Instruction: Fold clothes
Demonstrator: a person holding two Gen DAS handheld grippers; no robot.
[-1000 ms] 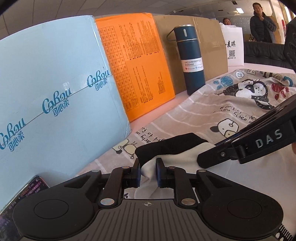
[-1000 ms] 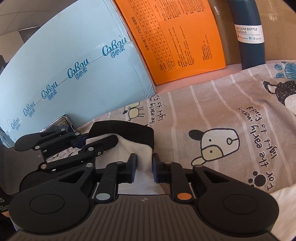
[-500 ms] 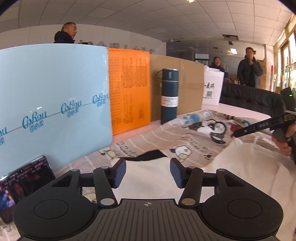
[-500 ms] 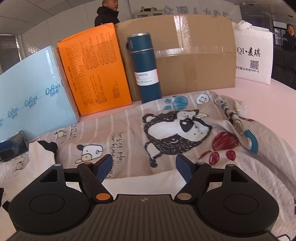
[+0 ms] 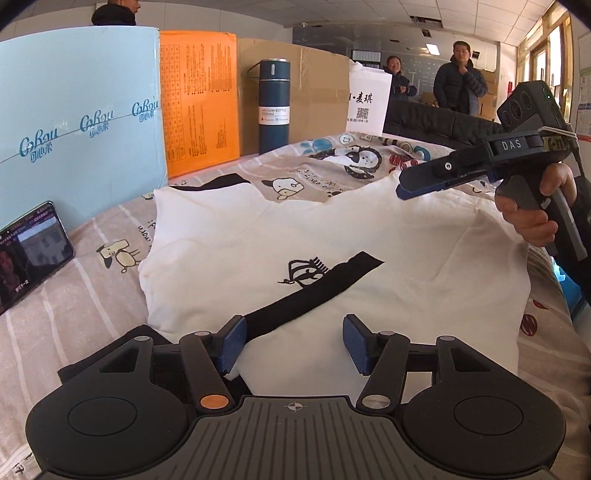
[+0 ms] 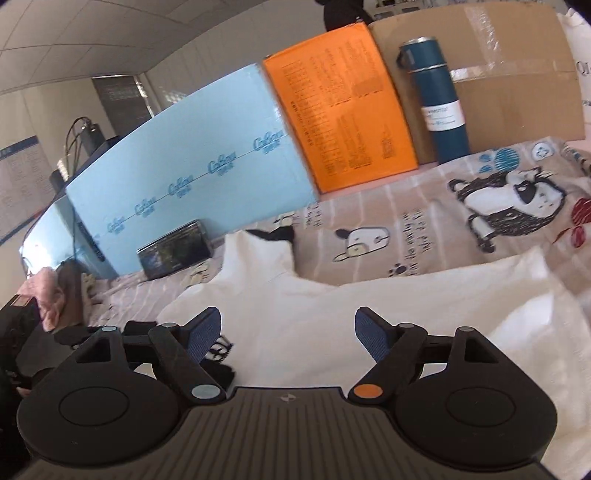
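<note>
While both tools gape (left (image 5: 293, 345), right (image 6: 288, 338)), white shirt (image 5: 332, 236) below, phone (image 5: 31, 251), flask (image 5: 274, 107) beyond.

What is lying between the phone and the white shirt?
Only the striped cartoon bedsheet lies between the phone and the white shirt. The left wrist view shows this best.

A tiled ceiling (image 5: 332, 14) with a lit panel (image 5: 432, 47) fills the top of the left wrist view. Windows (image 5: 554, 48) let daylight in at the upper right. Three onlookers stand at the back: one (image 5: 114, 13) upper left, two (image 5: 460, 79) upper right behind a black sofa (image 5: 436, 120). In the right wrist view, a dark doorway (image 6: 122, 98) sits upper left in a pale wall (image 6: 40, 110).
</note>
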